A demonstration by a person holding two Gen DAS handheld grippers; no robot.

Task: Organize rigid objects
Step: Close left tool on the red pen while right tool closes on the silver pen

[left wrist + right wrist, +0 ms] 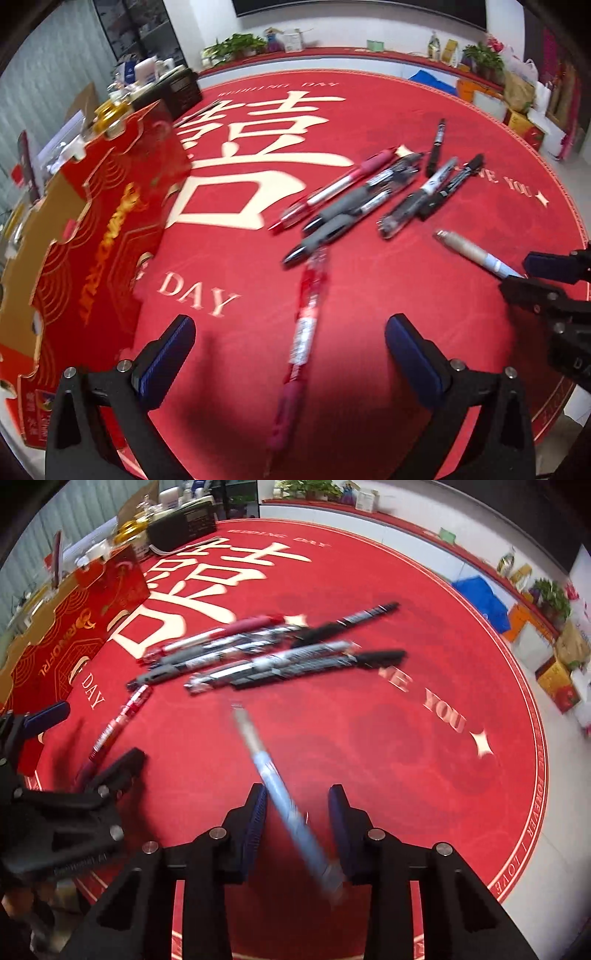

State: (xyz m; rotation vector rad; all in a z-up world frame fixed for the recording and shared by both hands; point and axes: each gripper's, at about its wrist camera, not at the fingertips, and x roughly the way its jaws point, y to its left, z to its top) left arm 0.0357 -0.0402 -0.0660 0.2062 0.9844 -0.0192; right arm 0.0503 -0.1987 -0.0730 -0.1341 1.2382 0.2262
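Left tongs (290, 354) spread wide over a red pen (301, 332) lying loose on the red table (424, 332). Right tongs (297, 827) part-open around a blue pen (284, 797), not clamped. Pens likely light, stiff, slick; grip mid-barrel.

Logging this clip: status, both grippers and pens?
Left gripper open over red pen. Right gripper open around blue pen. Pen pile beyond, nothing blocking.
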